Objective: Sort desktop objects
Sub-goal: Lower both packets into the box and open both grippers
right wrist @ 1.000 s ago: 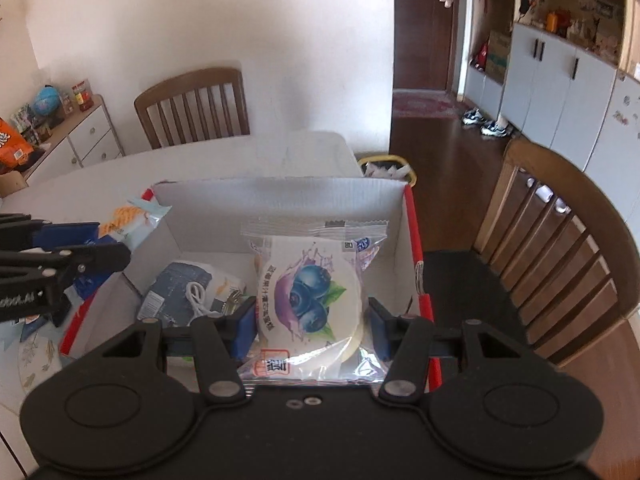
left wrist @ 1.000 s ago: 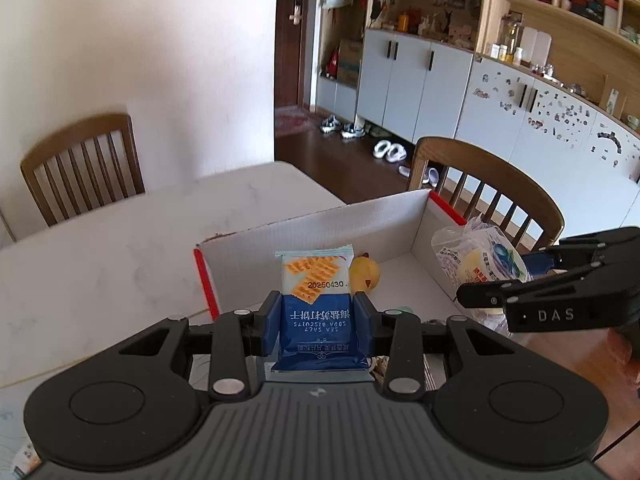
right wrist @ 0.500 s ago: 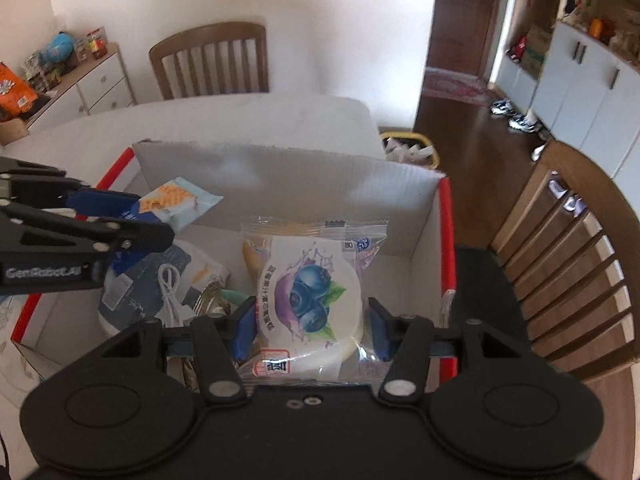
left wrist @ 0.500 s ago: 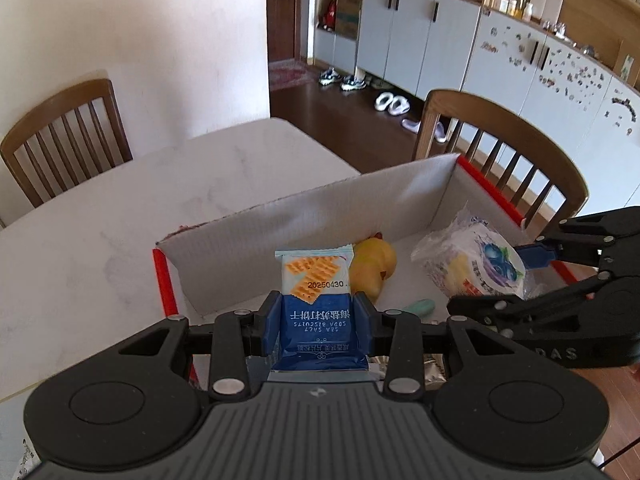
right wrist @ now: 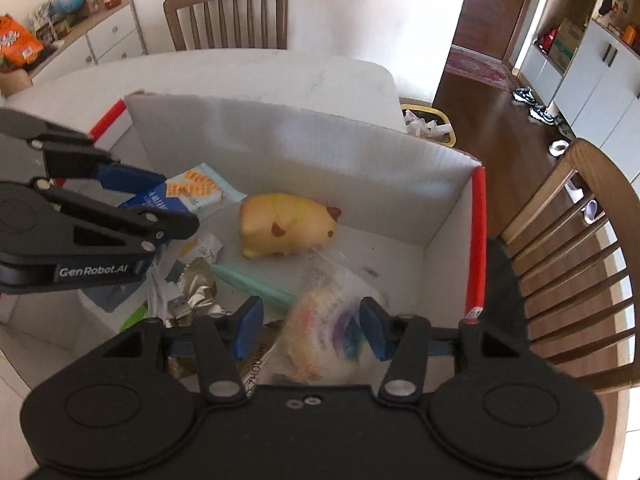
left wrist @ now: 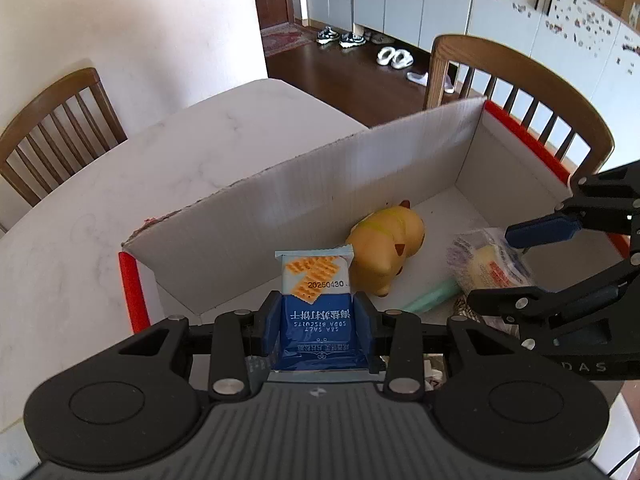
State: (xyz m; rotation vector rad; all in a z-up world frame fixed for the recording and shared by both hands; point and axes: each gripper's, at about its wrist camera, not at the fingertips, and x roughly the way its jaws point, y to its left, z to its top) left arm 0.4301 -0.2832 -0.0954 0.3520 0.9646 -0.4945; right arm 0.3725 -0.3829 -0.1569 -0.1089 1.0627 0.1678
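While poised over the cardboard box, clenched the biscuit packet in left fingers; had the blurred pastry packet loose between just-closing right fingers, low inside the box. Seemingly mid-deposit; next needed releasing biscuits inside.

box on table. in it: toy at centre, pen at its 7 o'clock, biscuit pack at its 9 o'clock, pastry bag at its 5 o'clock. chair at box's 3 o'clock.
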